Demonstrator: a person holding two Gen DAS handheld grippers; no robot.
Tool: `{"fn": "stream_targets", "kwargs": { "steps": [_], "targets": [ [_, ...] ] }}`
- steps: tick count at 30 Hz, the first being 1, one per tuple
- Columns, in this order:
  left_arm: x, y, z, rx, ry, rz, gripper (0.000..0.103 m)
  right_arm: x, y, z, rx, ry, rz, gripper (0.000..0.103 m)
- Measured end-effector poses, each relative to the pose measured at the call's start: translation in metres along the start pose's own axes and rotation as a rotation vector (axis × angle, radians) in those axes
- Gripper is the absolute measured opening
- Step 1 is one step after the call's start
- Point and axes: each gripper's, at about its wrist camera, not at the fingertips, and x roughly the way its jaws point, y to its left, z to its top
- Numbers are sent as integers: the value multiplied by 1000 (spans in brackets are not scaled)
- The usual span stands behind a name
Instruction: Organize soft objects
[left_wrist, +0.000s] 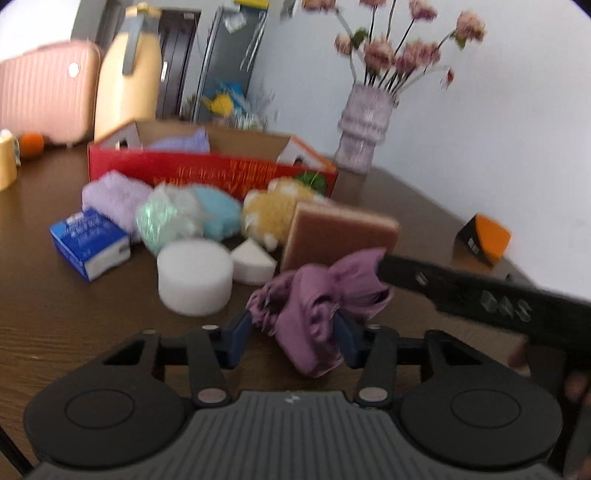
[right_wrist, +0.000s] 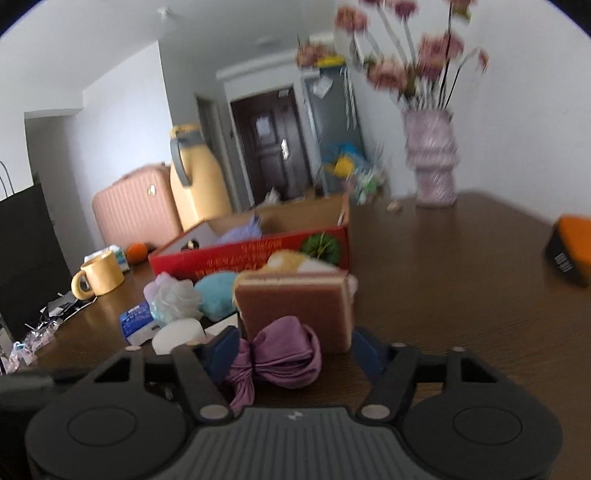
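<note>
Left gripper (left_wrist: 291, 332) grasping purple cloth (left_wrist: 314, 314), likely for boxing; right gripper (right_wrist: 295, 349) straddles cloth, grip unclear. Red box (left_wrist: 207, 171) at 11 o'clock, sponge (left_wrist: 340, 236) at 12.

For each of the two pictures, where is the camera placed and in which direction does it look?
Left wrist: sits on the left tool, looks along it over the table at the purple cloth between its fingers; the right tool crosses in from the right.
Right wrist: sits on the right tool, looks at the cloth between its fingers, the sponge behind it.
Shared: cloth, sponge, red box, vase.
</note>
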Motion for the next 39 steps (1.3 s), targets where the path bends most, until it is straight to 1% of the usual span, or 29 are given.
{"fn": "stream_targets", "kwargs": {
  "steps": [1, 2, 3, 4, 7, 9, 13, 17, 19, 22, 24, 27, 29, 31, 32, 33, 34, 36, 37, 39],
  "targets": [
    [3, 3, 0, 0, 16, -3, 30, 12, -1, 2, 9, 25, 12, 57],
    [5, 7, 1, -6, 29, -13, 20, 23, -2, 2, 12, 41, 25, 48],
    [5, 12, 2, -14, 35, -25, 16, 33, -2, 2, 17, 54, 34, 41],
    [3, 16, 3, -19, 36, -31, 13, 42, -3, 2, 28, 74, 36, 31],
    [-6, 21, 4, -1, 24, -35, 8, 54, -1, -1, 41, 120, 69, 22],
    [-13, 20, 3, 15, 30, -41, 7, 51, 6, -4, 8, 119, 88, 20],
    [-35, 20, -6, 61, 23, -52, 5, 35, 16, -12, 10, 129, 99, 19],
    [-55, 25, -11, 67, 14, -58, 4, 13, 29, -23, -7, 143, 113, 16],
    [-66, 27, -8, 72, -12, -66, 4, 5, 34, -25, -6, 147, 121, 15],
    [-79, 35, 8, 67, -70, -86, 4, -7, 44, -18, -13, 106, 129, 14],
    [-82, 41, 23, 66, -100, -94, 4, -10, 50, -8, -17, 72, 150, 13],
    [-80, 56, 63, 79, -144, -92, 4, 0, 56, 18, -2, 54, 182, 13],
    [-73, 70, 104, 84, -176, -94, 4, 12, 64, 46, -20, 23, 215, 12],
    [-54, 85, 146, 92, -178, -67, 4, 36, 73, 79, -34, 7, 239, 12],
    [-40, 94, 167, 82, -164, -49, 4, 53, 77, 97, -33, 9, 251, 12],
    [-22, 103, 189, 82, -137, -39, 4, 74, 80, 114, -19, 22, 260, 12],
    [-3, 111, 208, 88, -116, -26, 4, 99, 81, 131, 8, 54, 269, 12],
    [42, 127, 240, 88, -52, 29, 4, 150, 83, 159, 54, 142, 279, 12],
    [61, 134, 249, 97, -26, 46, 4, 177, 86, 169, 51, 184, 262, 12],
    [101, 151, 264, 56, 28, 85, 4, 228, 92, 184, 37, 258, 207, 12]
  ]
}}
